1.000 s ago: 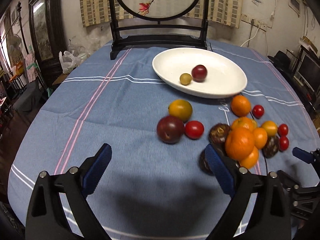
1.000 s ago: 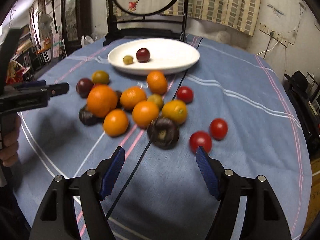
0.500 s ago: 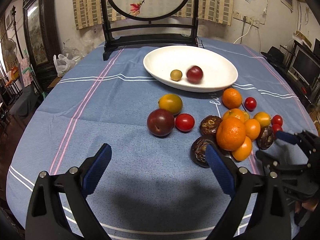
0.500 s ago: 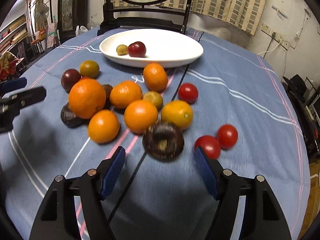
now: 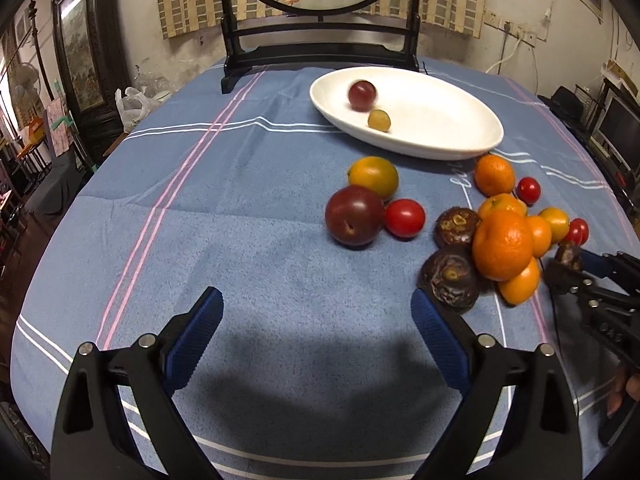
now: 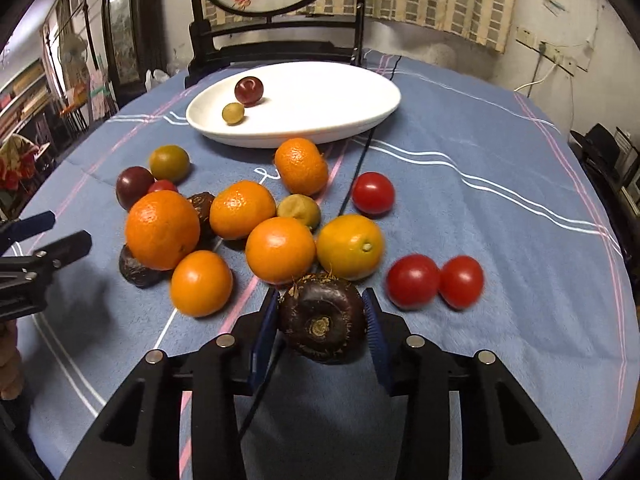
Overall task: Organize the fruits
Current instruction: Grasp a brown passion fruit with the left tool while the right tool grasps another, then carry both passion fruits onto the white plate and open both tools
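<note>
My right gripper (image 6: 320, 300) has its jaws closing on a dark brown round fruit (image 6: 322, 326) at the near edge of the pile, and both blue pads touch its sides. The left wrist view shows the same grip from the side, with the fruit (image 5: 568, 254) at the far right. Oranges (image 6: 162, 230), red tomatoes (image 6: 414, 280) and other dark fruits (image 5: 450, 280) lie clustered on the blue cloth. The white oval plate (image 6: 360, 120) holds a dark red plum (image 6: 249, 90) and a small greenish fruit (image 6: 233, 113). My left gripper (image 5: 316, 304) hangs open over bare cloth, left of the pile.
A dark wooden stand with a round painted screen (image 5: 320, 48) sits behind the plate. A thin black cable (image 6: 352, 184) crosses the cloth from the plate toward me. A plum (image 5: 354, 216), a tomato and a yellow-green fruit lie apart from the pile. Furniture surrounds the table.
My right gripper moved in on the dark brown fruit and its jaws narrowed from wide open until they touched it. My left gripper stayed open in much the same place.
</note>
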Demonstrator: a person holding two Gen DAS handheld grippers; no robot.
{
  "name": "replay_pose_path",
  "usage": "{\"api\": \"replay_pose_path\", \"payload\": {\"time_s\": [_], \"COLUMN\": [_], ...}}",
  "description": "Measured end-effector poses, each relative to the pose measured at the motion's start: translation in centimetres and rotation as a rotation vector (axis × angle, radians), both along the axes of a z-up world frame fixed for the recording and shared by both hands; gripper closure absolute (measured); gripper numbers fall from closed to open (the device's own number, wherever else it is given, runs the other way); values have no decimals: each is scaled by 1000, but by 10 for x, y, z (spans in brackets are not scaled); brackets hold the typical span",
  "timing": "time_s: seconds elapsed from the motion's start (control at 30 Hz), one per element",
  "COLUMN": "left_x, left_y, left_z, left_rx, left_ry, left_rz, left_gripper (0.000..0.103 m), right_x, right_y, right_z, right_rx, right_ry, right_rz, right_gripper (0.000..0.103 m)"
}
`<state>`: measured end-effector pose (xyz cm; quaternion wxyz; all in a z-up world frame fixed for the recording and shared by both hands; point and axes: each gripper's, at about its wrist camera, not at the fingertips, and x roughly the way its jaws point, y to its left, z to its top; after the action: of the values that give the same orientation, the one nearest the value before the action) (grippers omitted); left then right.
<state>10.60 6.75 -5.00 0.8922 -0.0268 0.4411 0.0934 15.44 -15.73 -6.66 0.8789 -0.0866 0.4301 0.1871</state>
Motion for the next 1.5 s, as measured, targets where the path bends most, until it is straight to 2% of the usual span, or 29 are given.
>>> {"api": "replay_pose_path", "payload": {"time_s": [0.33,0.4,0.5,0.57,0.7,0.77,0.83,0.9,1.07,1.23,1.3,1.4,1.5], "left_x": [10,15,24,31,38,37,32,25,25,74,104,152,185], "left_y": [-39,-47,-60,-68,-77,-76,-68,-60,-43,-36,-30,-19,-19], "left_z": [-13,-16,-19,-22,-24,-24,-16,2,54,79,75,60,45], "left_rx": [28,46,22,-8,31,16,-33,-62,-56,35,46,-11,-66], "left_ry": [52,57,64,88,75,85,93,50,-87,-167,-146,-75,-19], "left_rz": [-108,-129,-188,-236,-262,-279,-292,-317,-335,-261,-216,-178,-187], "left_gripper": [10,14,32,57,59,60,60,60,60,60,60,60,60], "right_x": [-30,-34,-37,-38,-38,-37,-36,-34,-18,21,42,77,106], "right_y": [-30,-34,-38,-39,-40,-40,-40,-39,-28,6,24,48,61], "right_z": [6,7,8,9,11,14,20,32,66,91,91,80,63], "right_rx": [128,143,162,169,181,183,188,198,205,186,166,118,99], "right_ry": [1,3,4,4,4,0,-10,-33,-113,-195,-193,-168,-99], "right_rz": [-2,-2,3,5,7,11,13,22,50,98,111,111,110], "right_gripper": [61,61,61,61,61,61,61,61,61,61,61,61,61]}}
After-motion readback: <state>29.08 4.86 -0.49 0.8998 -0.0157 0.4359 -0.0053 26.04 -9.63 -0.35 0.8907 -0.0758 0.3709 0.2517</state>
